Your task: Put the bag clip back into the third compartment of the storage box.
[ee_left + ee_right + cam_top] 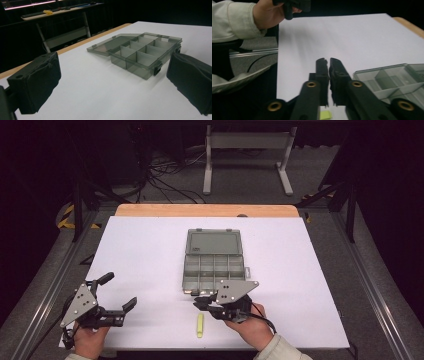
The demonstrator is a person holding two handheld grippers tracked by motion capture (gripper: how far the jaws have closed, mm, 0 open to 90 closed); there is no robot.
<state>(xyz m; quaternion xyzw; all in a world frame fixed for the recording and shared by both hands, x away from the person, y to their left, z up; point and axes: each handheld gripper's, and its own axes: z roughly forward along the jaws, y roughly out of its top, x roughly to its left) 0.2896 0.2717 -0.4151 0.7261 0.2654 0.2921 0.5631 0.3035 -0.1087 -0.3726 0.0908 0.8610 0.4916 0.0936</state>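
Note:
A translucent grey compartment box (214, 270) lies open in the middle of the white table (145, 250), its lid (214, 242) folded flat toward the far side. A small yellow stick (200, 325) lies near the front edge. My right gripper (197, 300) points left just in front of the box, above the stick; its jaws are shut with nothing between them (328, 61). The box (392, 80) is to its right, and a bit of the yellow stick (325, 115) shows below. My left gripper (119, 290) hovers at the front left, open and empty (113, 82), facing the box (140, 52).
A wooden strip (205, 210) borders the table's far edge. Beyond it stands a grey metal frame (247, 150) among cables on the floor. In the right gripper view, the person's other hand (269, 12) and pale sleeve sit at the top left.

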